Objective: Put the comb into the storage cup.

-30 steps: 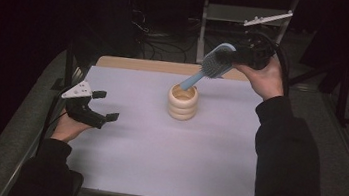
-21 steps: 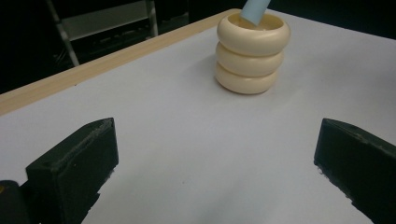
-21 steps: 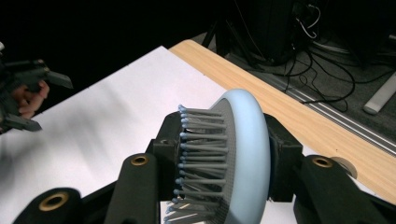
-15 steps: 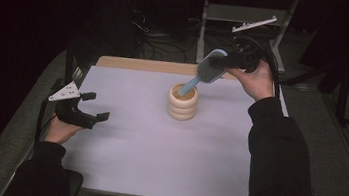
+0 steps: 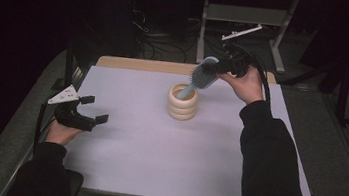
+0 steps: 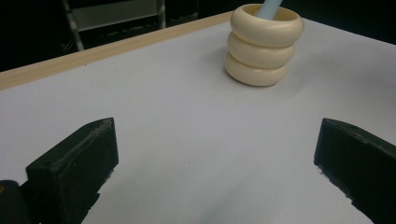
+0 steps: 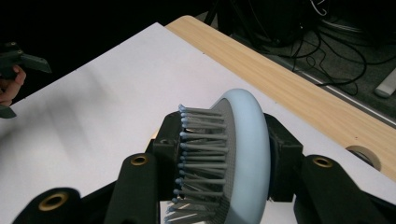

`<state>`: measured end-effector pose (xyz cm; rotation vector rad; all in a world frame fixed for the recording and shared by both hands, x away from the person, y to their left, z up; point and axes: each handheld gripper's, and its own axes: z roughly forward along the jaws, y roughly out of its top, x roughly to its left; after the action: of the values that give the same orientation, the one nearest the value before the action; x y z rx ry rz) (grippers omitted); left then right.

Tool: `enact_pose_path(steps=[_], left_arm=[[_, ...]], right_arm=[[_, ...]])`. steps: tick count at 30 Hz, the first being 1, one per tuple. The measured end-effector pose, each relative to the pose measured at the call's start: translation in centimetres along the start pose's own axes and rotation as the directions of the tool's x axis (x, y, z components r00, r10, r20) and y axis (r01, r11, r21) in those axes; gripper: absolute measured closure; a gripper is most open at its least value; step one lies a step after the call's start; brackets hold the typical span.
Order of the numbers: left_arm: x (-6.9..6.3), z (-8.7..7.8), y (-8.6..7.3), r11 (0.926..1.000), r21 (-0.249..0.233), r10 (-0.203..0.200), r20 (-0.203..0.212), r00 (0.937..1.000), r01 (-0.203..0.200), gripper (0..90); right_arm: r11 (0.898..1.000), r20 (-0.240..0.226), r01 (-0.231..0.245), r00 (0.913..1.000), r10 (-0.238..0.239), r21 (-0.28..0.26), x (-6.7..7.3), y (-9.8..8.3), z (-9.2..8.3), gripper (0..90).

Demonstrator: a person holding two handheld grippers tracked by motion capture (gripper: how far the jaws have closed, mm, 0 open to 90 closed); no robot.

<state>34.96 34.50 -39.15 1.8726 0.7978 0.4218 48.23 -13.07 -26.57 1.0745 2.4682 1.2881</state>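
Lowering hairbrush (image 5: 204, 74) | our right gripper (image 5: 222, 69) clamps its head, handle now deeper in the cream holder (image 5: 182, 102) | left gripper (image 5: 91, 110) gapes empty, well aside | release seems near

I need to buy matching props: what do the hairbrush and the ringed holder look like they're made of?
Hairbrush: probably plastic, a smooth pale-blue back with a soft sheen and thin ball-tipped bristles on a grey pad. Ringed holder: cream, matte and seamless; perhaps plastic or glazed ceramic, I can't tell which.

Black sleeves; black claws (image 5: 91, 109), brass screw eyelets, grey triangular plate, trailing cable.
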Motion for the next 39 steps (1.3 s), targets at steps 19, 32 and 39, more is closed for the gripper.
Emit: enact_pose_path(steps=[19,32,39], left_arm=[[-0.1,0.6,-1.0,0.9988,0.049,-0.011,0.003,0.9999,0.011,0.0],[0.0,0.8,-1.1,0.9981,0.061,-0.012,0.005,0.9999,0.012,0.0],[0.0,0.8,-1.2,0.9977,0.066,-0.01,0.002,0.9999,0.01,0.0]], right_arm=[[0.997,-0.043,-0.076,0.9962,0.077,0.009,-1.1,-1.6,3.5,54.6],[0.993,-0.064,-0.12,0.9906,0.121,0.018,-1.6,-2.0,4.1,31.0],[0.994,0.004,-0.102,0.9948,0.102,0.035,-1.5,-2.4,4.3,10.2]])
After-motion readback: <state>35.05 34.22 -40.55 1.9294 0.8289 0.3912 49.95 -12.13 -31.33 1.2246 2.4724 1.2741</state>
